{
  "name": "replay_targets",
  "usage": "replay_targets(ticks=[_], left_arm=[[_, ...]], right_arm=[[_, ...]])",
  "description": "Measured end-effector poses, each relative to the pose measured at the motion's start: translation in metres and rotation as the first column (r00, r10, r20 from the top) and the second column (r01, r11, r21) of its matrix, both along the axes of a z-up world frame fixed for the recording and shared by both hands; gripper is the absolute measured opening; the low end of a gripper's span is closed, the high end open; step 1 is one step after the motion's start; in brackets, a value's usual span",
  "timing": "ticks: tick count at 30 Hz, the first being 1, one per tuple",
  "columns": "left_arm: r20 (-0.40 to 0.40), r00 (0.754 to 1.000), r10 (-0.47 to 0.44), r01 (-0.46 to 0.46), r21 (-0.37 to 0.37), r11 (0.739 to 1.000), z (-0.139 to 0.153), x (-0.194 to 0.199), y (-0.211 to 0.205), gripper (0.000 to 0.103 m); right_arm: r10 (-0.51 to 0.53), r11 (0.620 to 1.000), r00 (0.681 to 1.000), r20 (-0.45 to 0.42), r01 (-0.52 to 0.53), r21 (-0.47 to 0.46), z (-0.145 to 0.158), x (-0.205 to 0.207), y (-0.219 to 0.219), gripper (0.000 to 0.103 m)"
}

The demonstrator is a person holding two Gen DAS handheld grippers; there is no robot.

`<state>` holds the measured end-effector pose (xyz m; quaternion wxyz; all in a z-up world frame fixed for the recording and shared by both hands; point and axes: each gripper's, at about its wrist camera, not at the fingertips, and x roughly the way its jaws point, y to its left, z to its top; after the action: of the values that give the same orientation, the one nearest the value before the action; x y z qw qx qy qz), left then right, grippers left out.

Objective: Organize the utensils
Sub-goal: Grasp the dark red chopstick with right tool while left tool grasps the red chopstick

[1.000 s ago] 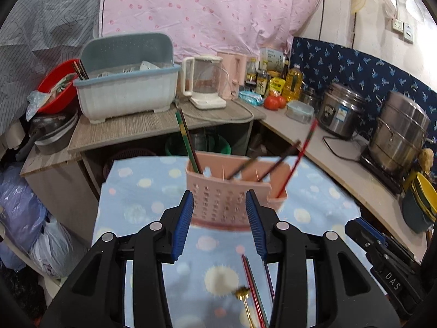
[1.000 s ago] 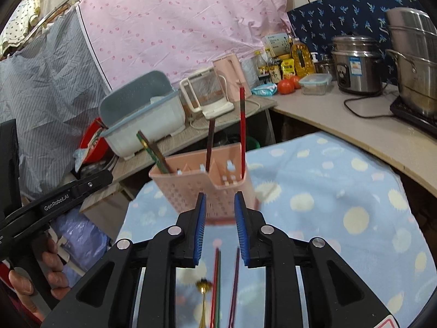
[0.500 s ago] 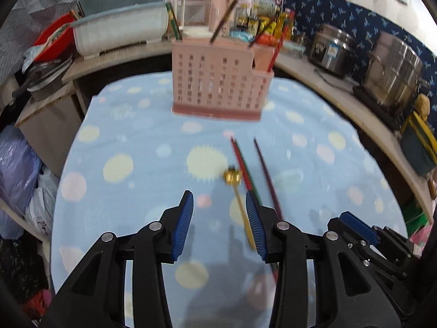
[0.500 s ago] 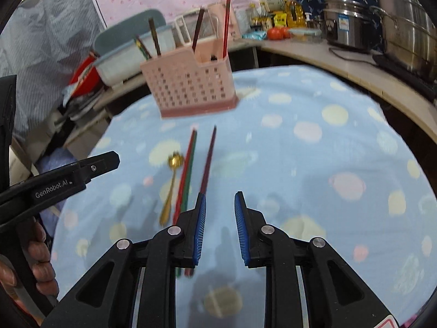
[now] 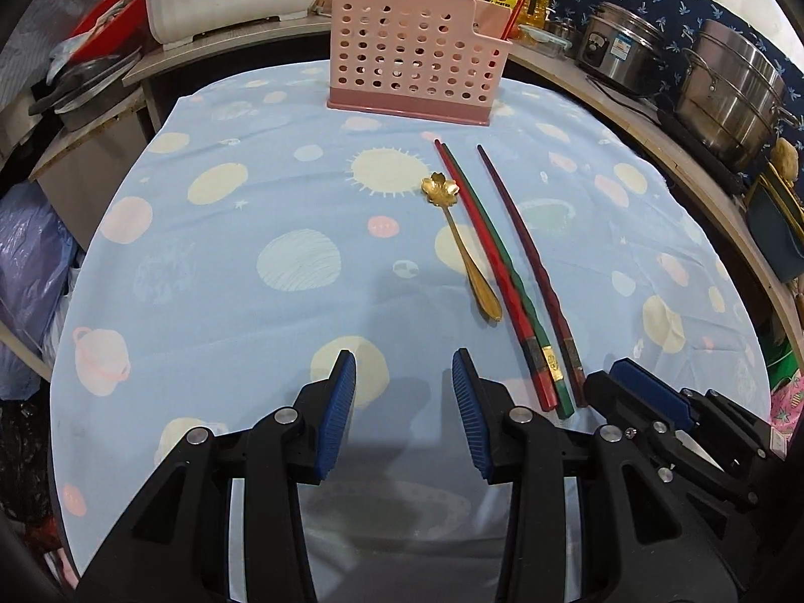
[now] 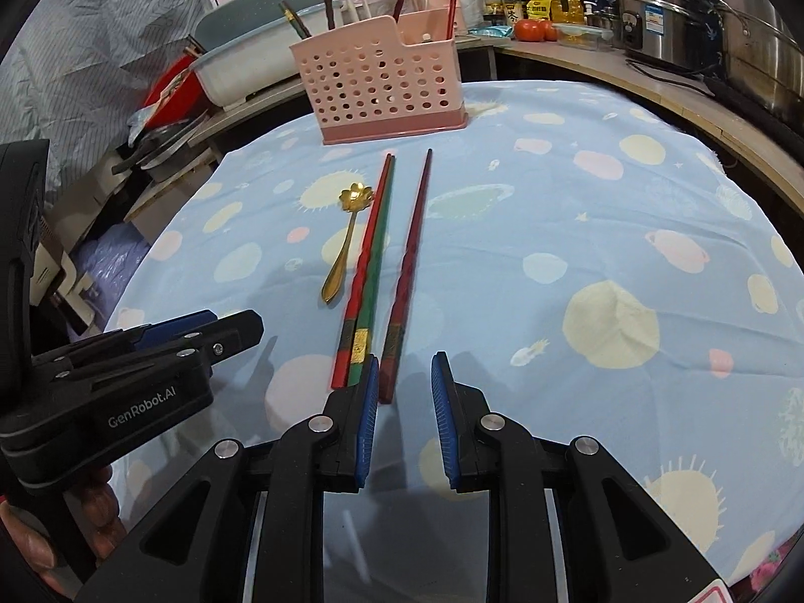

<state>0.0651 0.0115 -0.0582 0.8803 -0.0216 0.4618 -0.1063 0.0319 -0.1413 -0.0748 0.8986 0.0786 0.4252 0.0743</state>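
- Left gripper [image 5: 403, 404] at bottom centre of the left view, fingers spread wide with nothing between; hovering over the blue patterned tablecloth [image 5: 241, 231]; same gripper seen at lower left of the right view [image 6: 201, 334]
- Right gripper [image 6: 400, 408] at bottom centre of the right view, fingers parted and empty; seen from the side at lower right of the left view [image 5: 648, 392]
- Just above the right gripper's left fingertip [image 6: 371, 382]: thick ends of red chopstick [image 6: 363, 261] and green chopstick [image 6: 378, 256], lying side by side and touching; dark maroon chopstick [image 6: 411, 256] slightly right of them, its thick end just beyond the gap; contact with the fingertip impossible to tell
- Same three sticks right of the left gripper in the left view; red [image 5: 482, 246], green [image 5: 507, 271], maroon [image 5: 527, 256]
- Gold flower-bowl spoon [image 6: 346, 231] left of the sticks, mid-frame; close beside the red one [image 5: 457, 236]
- Further back, upper centre: pink perforated utensil holder [image 6: 382, 83] upright on the cloth, several chopsticks standing in it; also [image 5: 412, 58]
- Beyond, top right: steel pots [image 5: 728, 85] on a counter
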Motion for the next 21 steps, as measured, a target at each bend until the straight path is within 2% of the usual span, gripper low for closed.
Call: replay_targets(ticks=[9, 13, 17, 19, 21], left_arm=[[-0.003, 1.0, 0.006, -0.006, -0.001, 1.0, -0.003, -0.0009, 0.003, 0.038], [-0.006, 1.0, 0.004, -0.004, -0.002, 1.0, -0.0044, -0.0019, 0.0032, 0.038], [-0.006, 1.0, -0.007, 0.007, -0.007, 1.0, -0.0044, -0.0029, -0.0001, 0.038], [-0.009, 1.0, -0.015, 0.015, -0.016, 1.0, -0.0041, -0.004, -0.0027, 0.038], [-0.012, 1.0, -0.024, 0.024, -0.025, 0.999, -0.0035, -0.0052, -0.0053, 0.038]], right_arm=[[0.001, 1.0, 1.0, -0.003, -0.001, -0.03, -0.0065, 0.0007, 0.0046, 0.022], [-0.008, 0.999, 1.0, 0.005, 0.008, -0.049, -0.0082, 0.0015, 0.0022, 0.016], [-0.008, 0.998, 1.0, 0.008, 0.009, -0.056, -0.009, 0.0028, 0.0016, 0.016], [-0.006, 0.997, 1.0, 0.016, 0.007, -0.082, -0.009, 0.0029, 0.003, 0.007], [-0.007, 0.996, 1.0, 0.018, 0.008, -0.087, -0.0089, 0.0026, 0.0011, 0.007]])
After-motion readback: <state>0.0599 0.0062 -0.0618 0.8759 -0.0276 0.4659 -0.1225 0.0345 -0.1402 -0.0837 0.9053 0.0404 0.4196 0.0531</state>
